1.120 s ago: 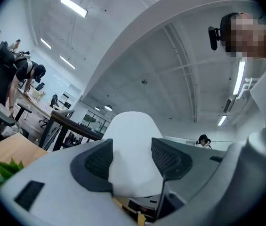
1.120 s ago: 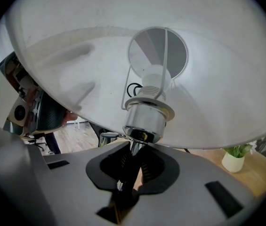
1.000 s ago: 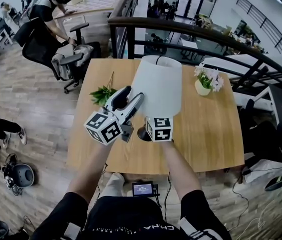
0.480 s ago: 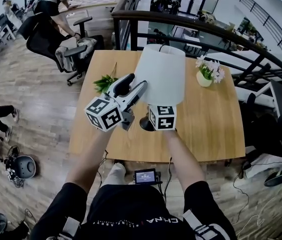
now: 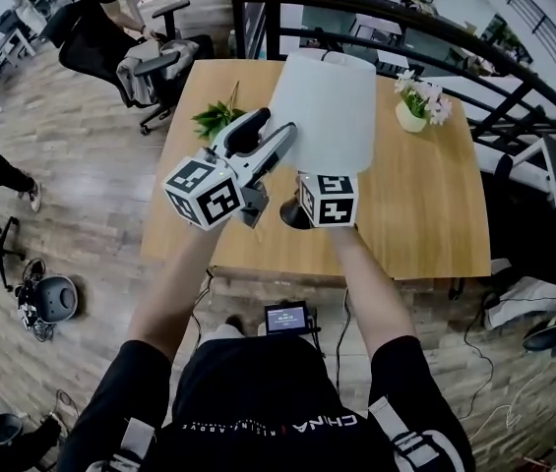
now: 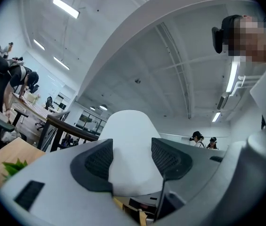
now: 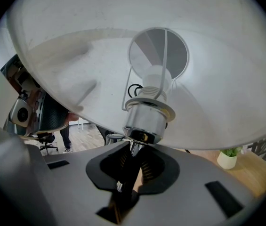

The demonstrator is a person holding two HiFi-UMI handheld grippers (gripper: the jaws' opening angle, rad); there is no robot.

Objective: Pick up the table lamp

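Note:
The table lamp has a white cone shade (image 5: 327,106) and a dark round base (image 5: 291,215) over the wooden table (image 5: 415,219). In the right gripper view I look up into the shade (image 7: 227,79) at the bulb socket (image 7: 146,117). My right gripper (image 7: 135,166) is shut on the thin metal stem just under that socket. In the head view only its marker cube (image 5: 329,199) shows below the shade. My left gripper (image 5: 270,138) stands open beside the shade's left side, and the shade (image 6: 128,145) shows just past its jaws (image 6: 132,157), whose pads do not press on it.
A small pot of white flowers (image 5: 417,106) stands at the table's far right, and a green leafy sprig (image 5: 218,118) lies at the far left. A dark railing (image 5: 405,37) runs behind the table. An office chair (image 5: 154,62) and people are at the back left.
Both grippers and the lamp have moved together, a little up and farther over the table. The right grip on the stem and the open left jaws are unchanged.

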